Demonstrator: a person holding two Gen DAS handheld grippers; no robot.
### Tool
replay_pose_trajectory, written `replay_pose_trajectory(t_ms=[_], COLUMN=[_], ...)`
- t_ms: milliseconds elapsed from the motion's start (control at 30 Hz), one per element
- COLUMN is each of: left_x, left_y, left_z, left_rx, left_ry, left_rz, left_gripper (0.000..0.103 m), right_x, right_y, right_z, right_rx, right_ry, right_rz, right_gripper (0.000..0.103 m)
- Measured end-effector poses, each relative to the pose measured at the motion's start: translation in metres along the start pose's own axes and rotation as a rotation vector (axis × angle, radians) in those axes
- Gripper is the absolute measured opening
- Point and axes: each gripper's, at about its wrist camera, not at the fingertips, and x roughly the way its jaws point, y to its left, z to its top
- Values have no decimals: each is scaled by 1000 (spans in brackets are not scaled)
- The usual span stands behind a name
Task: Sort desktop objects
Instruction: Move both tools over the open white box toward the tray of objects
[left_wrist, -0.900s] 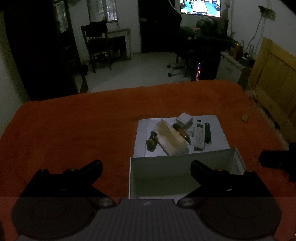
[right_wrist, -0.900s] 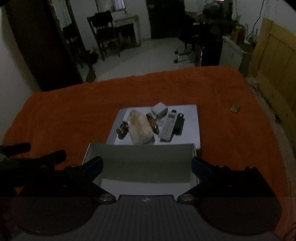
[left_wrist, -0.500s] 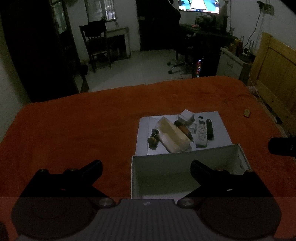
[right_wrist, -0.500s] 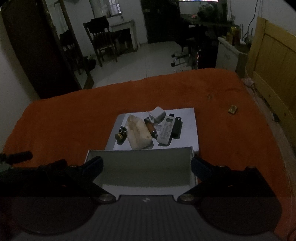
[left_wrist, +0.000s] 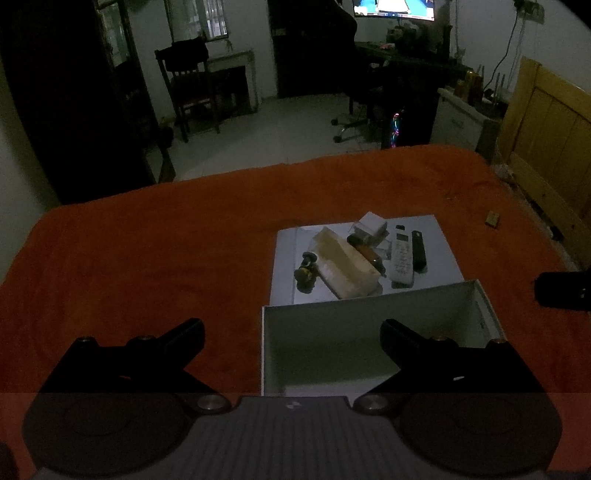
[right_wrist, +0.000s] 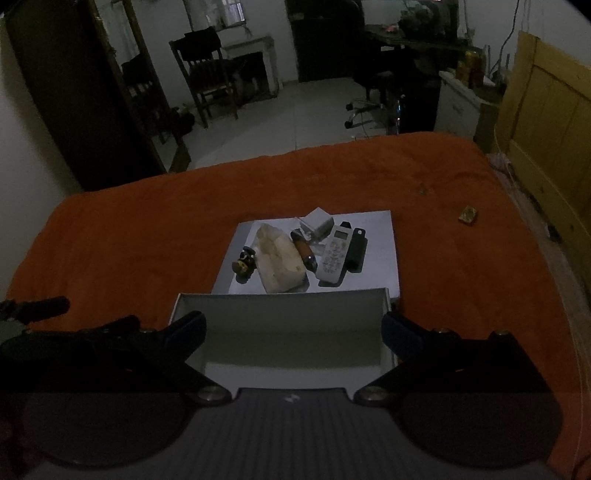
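Beyond both pairs of jaws, on a white board (right_wrist: 373, 236) past the open white box (right_wrist: 280, 325), lies a white remote (right_wrist: 332, 254): light, stiff, slick, best pinched across its narrow sides. Its long axis runs away from the jaws, beside a black stick (right_wrist: 355, 249) and a tissue pack (right_wrist: 280, 262). Left gripper (left_wrist: 291, 336) and right gripper (right_wrist: 293, 328) are spread apart, holding nothing, above the orange bed (right_wrist: 147, 229).

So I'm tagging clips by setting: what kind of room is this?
Most likely a lived-in bedroom or studio at home. The work surface looks like a bed under an orange blanket, with a wooden headboard beside it; a lit monitor and wooden chair stand beyond.
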Motion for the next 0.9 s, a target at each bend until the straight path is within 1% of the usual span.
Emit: replay_pose_trajectory(t_ms=[133, 233, 367, 400, 467, 633, 733, 900], left_x=[-1, 5, 7, 8, 6, 11, 9, 17], left_y=[2, 1, 1, 0, -3, -2, -2, 0], left_z=[1, -3, -3, -3, -4, -4, -4, -1], left_rx=[-10, 40, 36, 37, 17, 11, -4, -34], left_ry=[-1, -21, -10, -12, -39, -21, -22, 23], left_rz=[-17, 58, 48, 47, 23, 26, 9, -23], left_gripper=[102, 102, 102, 102, 102, 102, 102, 102], right_x=[-4, -4, -4, -4, -4, -4, -1, 4], right_y=[1, 3, 5, 5, 6, 9, -1, -4], right_z=[1, 0, -1, -1, -1, -3, 1, 3], right_rx=[2, -1, -5, -5, -5, -3, -2, 2], right_ry=[-4, -2, 3, 4, 6, 14, 22, 24], right_rz=[1, 1, 2, 1, 1, 3, 14, 52], right_gripper=[103, 103, 103, 103, 103, 103, 103, 103])
